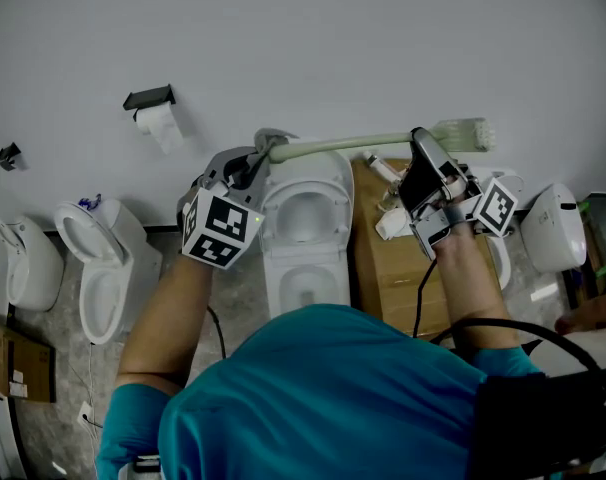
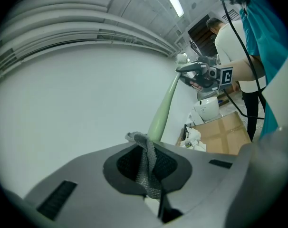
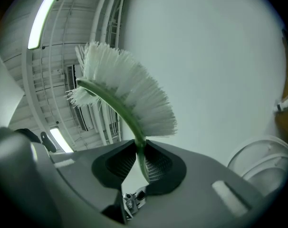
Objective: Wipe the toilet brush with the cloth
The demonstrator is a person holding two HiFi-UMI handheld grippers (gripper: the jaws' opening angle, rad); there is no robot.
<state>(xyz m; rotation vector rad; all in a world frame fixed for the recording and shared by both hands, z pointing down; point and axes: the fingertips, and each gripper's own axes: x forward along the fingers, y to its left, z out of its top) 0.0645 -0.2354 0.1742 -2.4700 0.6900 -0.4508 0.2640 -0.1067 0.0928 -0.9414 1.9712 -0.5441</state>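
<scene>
A teal short-sleeved shirt (image 1: 313,398) is worn. The grey-bodied left gripper (image 1: 251,160) and right gripper (image 1: 423,148) are each fitted with a white cube (image 1: 221,230) of black square markers. A black cable (image 1: 423,293) is seen beneath the right one.

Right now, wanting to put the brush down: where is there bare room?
Bare floor between the middle toilet and the toilet to its left, and the near half of the cardboard box. The box's far end holds small white items: crowded.

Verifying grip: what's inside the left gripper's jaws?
A grey cloth, clamped between them. The green brush handle rises behind it; the handle's near end is covered by the cloth.
</scene>
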